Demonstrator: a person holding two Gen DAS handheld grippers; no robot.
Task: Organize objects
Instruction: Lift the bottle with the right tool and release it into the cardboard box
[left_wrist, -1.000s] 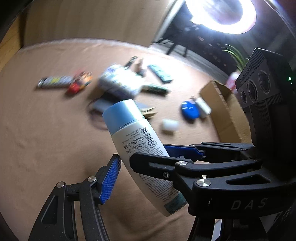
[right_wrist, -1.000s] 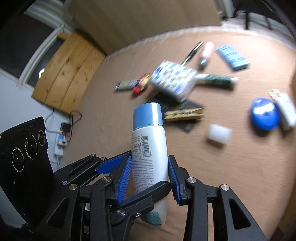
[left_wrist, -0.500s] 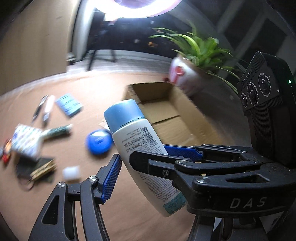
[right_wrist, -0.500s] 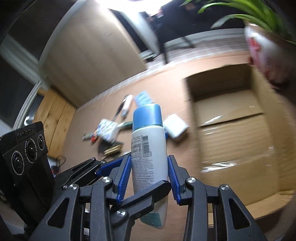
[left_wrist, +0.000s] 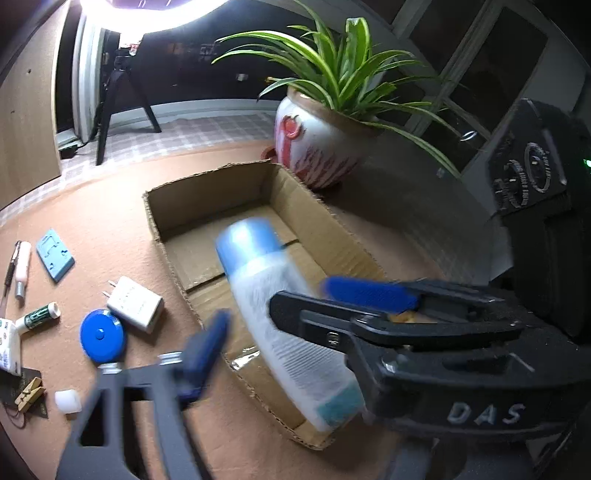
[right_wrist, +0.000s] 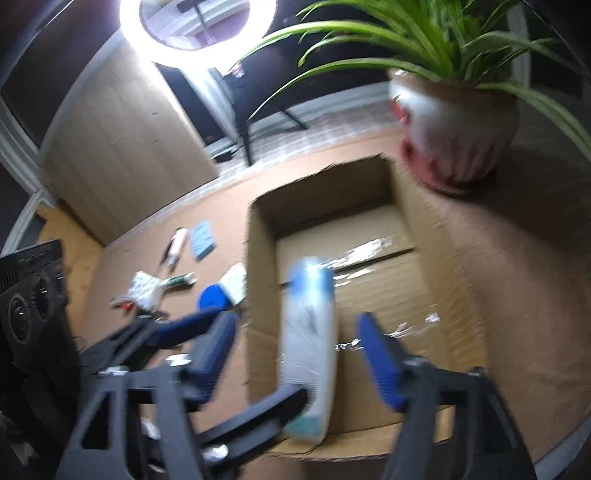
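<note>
Bottle (right_wrist: 309, 339): white body, blue cap, blurred, over open cardboard box (right_wrist: 258, 258), nothing under it but box floor. Right gripper (right_wrist: 295, 354) jaws just opening, pads clear of bottle both sides. Left gripper (left_wrist: 291, 314) jaws just opening too, bottle between, no grip. Potted plant (left_wrist: 317, 147) just beyond box; charger (left_wrist: 135, 304), blue round case (left_wrist: 101, 339), blue card (left_wrist: 55, 254) beside box on mat.

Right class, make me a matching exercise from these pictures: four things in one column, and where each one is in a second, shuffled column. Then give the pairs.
Things:
1. bottle
2. cardboard box
3. potted plant
4. blue round case

Places:
A. standing beyond the far corner of the box
B. lying on the mat beside a white charger
C. between the open jaws, over the box
D. open on the mat, under both grippers

Pairs: 1-C, 2-D, 3-A, 4-B
</note>
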